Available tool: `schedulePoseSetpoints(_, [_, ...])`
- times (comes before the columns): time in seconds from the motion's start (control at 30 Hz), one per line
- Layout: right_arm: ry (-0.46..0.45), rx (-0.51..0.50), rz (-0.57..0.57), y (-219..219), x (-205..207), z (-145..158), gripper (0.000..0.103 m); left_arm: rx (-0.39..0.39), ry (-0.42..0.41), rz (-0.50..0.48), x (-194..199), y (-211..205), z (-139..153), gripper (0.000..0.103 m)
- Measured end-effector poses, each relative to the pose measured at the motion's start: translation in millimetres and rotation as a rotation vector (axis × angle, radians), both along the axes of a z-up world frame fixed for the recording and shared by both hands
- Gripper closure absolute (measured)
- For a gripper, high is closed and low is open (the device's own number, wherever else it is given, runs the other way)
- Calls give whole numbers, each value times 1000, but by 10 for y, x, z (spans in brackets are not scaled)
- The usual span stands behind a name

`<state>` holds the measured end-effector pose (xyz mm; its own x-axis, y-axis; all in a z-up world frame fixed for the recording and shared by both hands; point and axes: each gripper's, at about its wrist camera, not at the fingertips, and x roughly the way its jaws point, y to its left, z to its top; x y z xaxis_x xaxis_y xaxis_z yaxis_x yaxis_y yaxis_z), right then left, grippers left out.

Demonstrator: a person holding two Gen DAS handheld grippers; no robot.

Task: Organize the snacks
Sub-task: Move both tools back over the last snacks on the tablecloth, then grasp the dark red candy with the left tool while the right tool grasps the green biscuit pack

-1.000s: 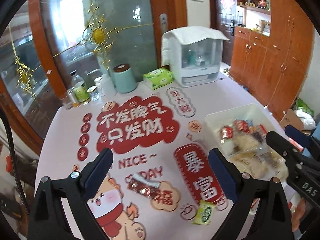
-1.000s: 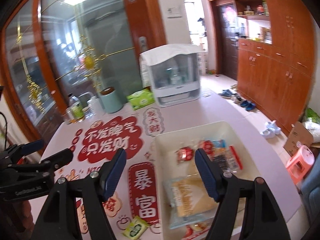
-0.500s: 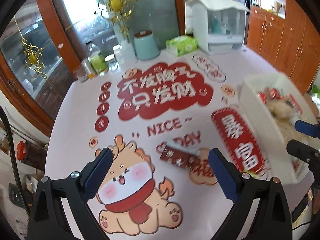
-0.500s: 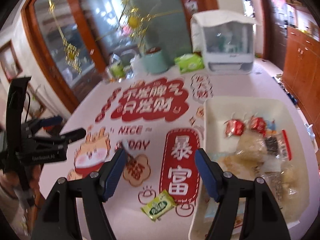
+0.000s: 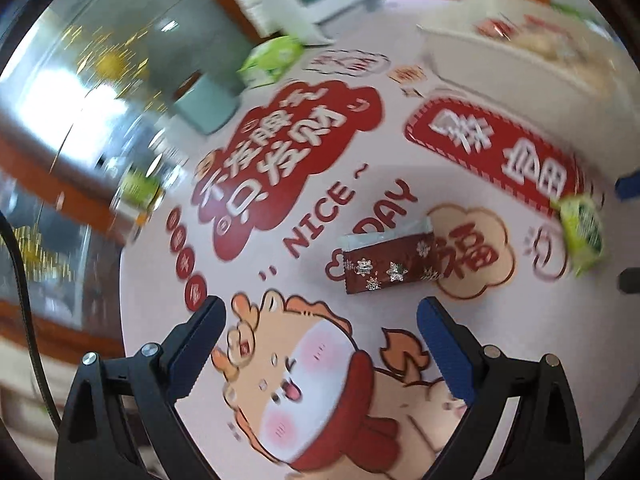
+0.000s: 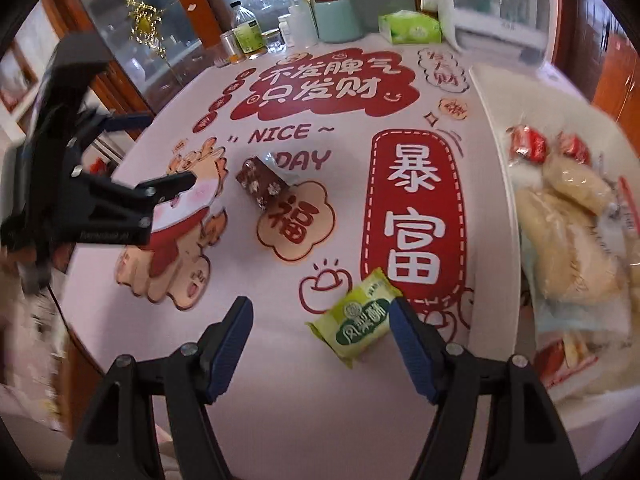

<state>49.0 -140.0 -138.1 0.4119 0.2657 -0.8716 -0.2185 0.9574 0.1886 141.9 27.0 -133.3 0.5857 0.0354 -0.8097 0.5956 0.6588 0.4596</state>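
Table (image 6: 320,420) w/ pink printed cloth, glass cabinet behind. White bin (image 6: 496,184) at right edge held several wrapped snacks: pale puffy bags, red packets. Left gripper (image 5: 320,322) jaws apart, empty, just short of brown snowflake pkt (image 5: 390,262). Right gripper (image 6: 320,318) jaws apart, right finger touching green pkt (image 6: 358,318) on cloth near bin.

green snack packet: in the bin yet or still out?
Out. The green packet lies flat on the table, left of the bin, between the open right tongs.
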Motion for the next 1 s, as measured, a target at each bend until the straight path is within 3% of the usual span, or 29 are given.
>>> schedulePoseSetpoints(0.3, [129, 10, -123, 3, -38, -278, 32, 172, 6, -314, 159, -281, -468, 7])
schedulePoseSetpoints(0.43, [190, 32, -205, -75, 77, -414, 32, 175, 14, -397, 253, -390, -593, 7])
schedulePoseSetpoints(0.57, [245, 48, -252, -87, 152, -567, 33, 159, 47, -419, 389, -490, -688, 7])
schedulePoseSetpoints(0.73, [214, -4, -252, 31, 241, -562, 40, 114, 91, -393, 604, -530, -729, 6])
schedulePoseSetpoints(0.8, [204, -22, -248, 69, 284, -556, 51, 85, 129, -360, 691, -519, -735, 8])
schedulePoseSetpoints(0.87, [188, -54, -240, 91, 325, -549, 65, 44, 180, -327, 753, -488, -726, 16])
schedulePoseSetpoints(0.9, [184, -58, -235, 92, 338, -548, 65, 18, 212, -311, 784, -466, -722, 27])
schedulePoseSetpoints(0.93, [182, -55, -233, 79, 346, -549, 66, -9, 244, -291, 805, -448, -712, 44])
schedulePoseSetpoints(1.0, [175, -58, -225, 78, 352, -548, 66, -56, 289, -240, 849, -407, -709, 64])
